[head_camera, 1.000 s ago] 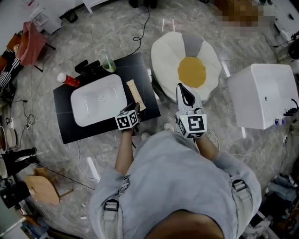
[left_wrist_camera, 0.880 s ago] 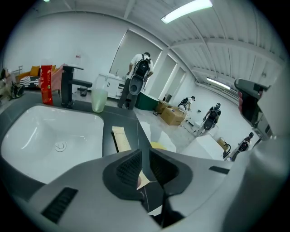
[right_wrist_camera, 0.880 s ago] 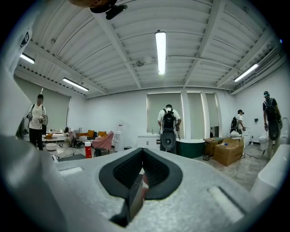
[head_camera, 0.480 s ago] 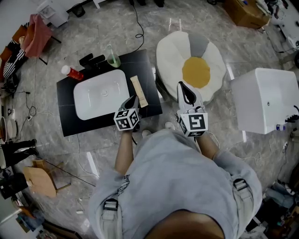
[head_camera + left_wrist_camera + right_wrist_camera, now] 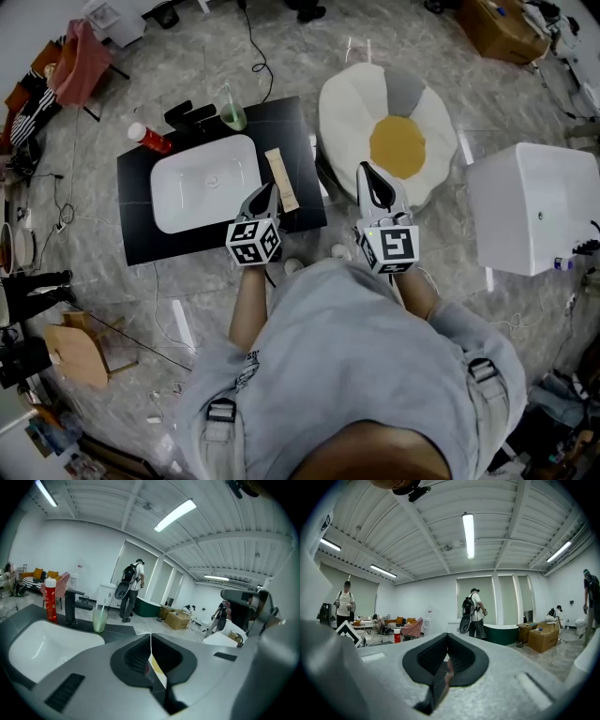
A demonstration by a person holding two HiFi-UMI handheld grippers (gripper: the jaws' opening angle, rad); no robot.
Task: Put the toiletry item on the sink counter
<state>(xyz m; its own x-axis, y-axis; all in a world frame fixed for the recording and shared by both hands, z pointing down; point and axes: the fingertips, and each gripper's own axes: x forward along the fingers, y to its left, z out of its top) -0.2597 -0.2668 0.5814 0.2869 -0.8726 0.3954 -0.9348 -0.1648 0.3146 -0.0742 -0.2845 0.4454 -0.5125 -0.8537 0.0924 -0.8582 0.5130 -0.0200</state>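
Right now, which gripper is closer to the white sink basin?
Left. The left gripper sits over the black counter, just right of the basin; the right gripper is off the counter, above the egg-shaped cushion.

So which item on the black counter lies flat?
The long tan box right of the basin; the red bottle and green cup stand upright at the back.

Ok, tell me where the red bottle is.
The red bottle stands at the black counter's far left corner in the head view, left of the black faucet, beyond the white basin.
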